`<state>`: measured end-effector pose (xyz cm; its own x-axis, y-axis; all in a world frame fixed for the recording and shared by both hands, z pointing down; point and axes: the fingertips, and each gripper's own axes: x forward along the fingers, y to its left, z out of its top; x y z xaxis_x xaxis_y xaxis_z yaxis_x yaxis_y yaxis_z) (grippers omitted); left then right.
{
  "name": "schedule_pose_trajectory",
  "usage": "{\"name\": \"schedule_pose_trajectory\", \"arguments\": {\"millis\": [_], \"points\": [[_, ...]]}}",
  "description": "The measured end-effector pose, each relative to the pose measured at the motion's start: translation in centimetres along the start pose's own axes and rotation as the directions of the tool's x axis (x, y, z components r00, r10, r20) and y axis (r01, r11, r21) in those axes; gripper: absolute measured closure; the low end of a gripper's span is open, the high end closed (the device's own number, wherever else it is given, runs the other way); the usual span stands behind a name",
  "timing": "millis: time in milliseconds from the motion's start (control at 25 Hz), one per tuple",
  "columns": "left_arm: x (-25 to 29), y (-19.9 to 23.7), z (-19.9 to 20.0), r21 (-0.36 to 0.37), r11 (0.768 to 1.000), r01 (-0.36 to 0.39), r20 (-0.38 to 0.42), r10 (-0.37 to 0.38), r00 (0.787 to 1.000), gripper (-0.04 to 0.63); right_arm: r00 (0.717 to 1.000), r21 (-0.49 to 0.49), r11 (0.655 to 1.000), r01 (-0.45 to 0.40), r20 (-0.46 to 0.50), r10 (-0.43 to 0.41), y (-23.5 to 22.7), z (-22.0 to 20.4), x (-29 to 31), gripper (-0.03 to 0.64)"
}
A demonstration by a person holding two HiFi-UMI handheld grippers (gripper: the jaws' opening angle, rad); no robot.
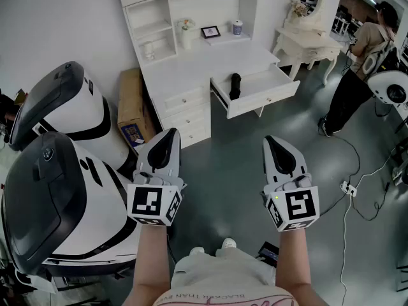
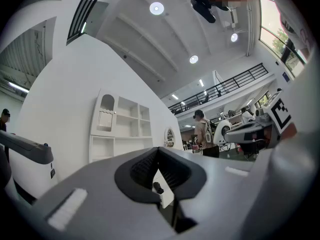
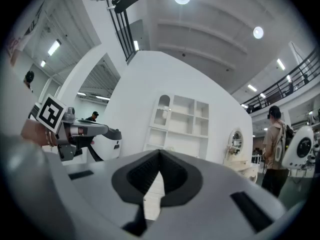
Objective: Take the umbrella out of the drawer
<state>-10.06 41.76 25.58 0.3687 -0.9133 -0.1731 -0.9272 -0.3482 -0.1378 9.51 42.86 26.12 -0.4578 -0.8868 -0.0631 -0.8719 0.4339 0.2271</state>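
Observation:
A black folded umbrella [image 1: 235, 86] lies in the open drawer [image 1: 262, 95] of a white desk [image 1: 204, 69] across the grey floor. Both grippers are held in the air well short of the desk, side by side. My left gripper [image 1: 169, 134] is shut with nothing in it, and my right gripper [image 1: 273, 140] is also shut and empty. In the left gripper view the jaws meet at their tips [image 2: 159, 151], and the umbrella [image 2: 157, 187] shows small through the gap below. The right gripper view shows its jaws closed [image 3: 160, 154] in front of the white desk [image 3: 177, 129].
Two large white-and-black machines [image 1: 57, 190] stand at the left, with a cardboard box [image 1: 131, 110] beside the desk. A white vanity table with a mirror [image 1: 306, 37] and a standing person [image 1: 357, 69] are at the right. Cables and a power strip [image 1: 347, 188] lie on the floor.

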Motion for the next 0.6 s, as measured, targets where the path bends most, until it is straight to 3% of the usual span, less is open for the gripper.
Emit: {"name": "schedule_pose_trajectory", "arguments": {"millis": [280,400,600], "points": [[1.9,-3.2,-0.5,-0.015,1.000,-0.004,-0.004,0.004,1.000,0.586,1.000,0.009,1.000,0.005,-0.001,-0.005,-3.7,-1.5,-1.4,0.609],[2.7,-4.4,-0.9,-0.002,1.000,0.017,-0.017,-0.017,1.000,0.586,1.000,0.055,0.998,0.001,0.015,-0.001,-4.9,-1.9,-1.6,0.609],[4.7,-4.1,-1.3,-0.005,1.000,0.017,-0.025,-0.017,1.000,0.586,1.000,0.069,0.997,-0.022,0.009,0.022,-5.8,-2.4,-0.1,0.607]]}}
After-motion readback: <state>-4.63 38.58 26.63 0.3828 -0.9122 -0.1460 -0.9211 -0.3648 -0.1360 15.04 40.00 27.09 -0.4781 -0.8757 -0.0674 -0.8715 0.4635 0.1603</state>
